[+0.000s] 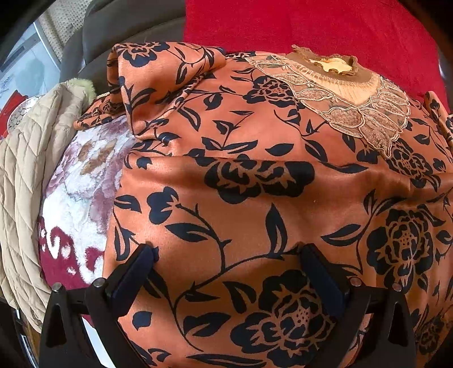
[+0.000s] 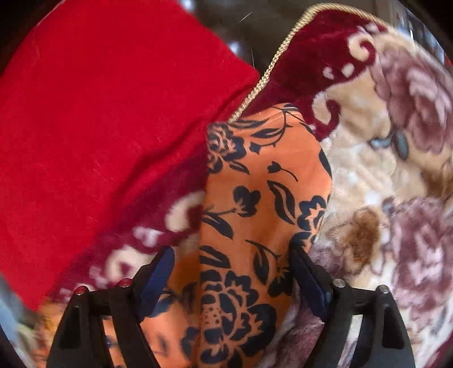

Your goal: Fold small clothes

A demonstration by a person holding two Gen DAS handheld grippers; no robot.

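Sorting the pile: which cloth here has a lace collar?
The orange floral top; its collar is brown lace. The red cloth and quilted beige jacket show none.

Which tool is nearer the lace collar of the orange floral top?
Left. The left tool sits over the top's body, with the lace collar in view beyond. The right tool straddles a sleeve; no collar shows there.

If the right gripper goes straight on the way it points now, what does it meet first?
Most likely the orange floral garment: a strip of it lies directly ahead of the right gripper, between its open jaws. The plush blanket lies beneath and beside it. Depth is hard to judge.
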